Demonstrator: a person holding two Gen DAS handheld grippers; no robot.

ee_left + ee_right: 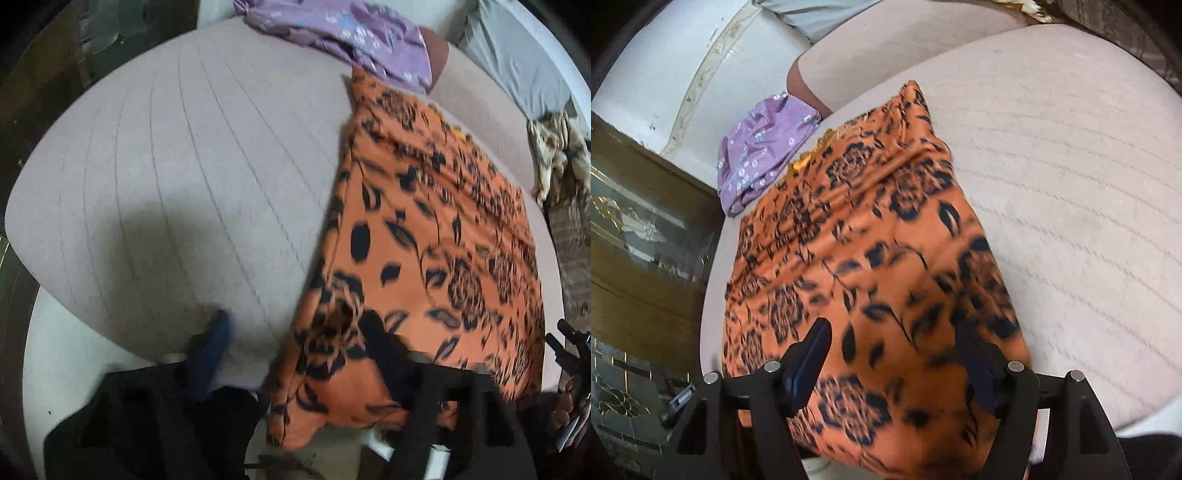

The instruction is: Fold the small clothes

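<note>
Sofa cushion bears orange garment, seemingly beneath spread right gripper.

A quilted pale cushion with stitched lines fills most of both views. A grey pillow lies past its far edge, with a tan furry throw beside it. A dark wooden cabinet with patterned glass stands beside the cushion's edge.

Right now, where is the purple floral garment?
The purple floral garment lies bunched at the far end of the pale cushion, just beyond the orange patterned cloth, in both views.
</note>
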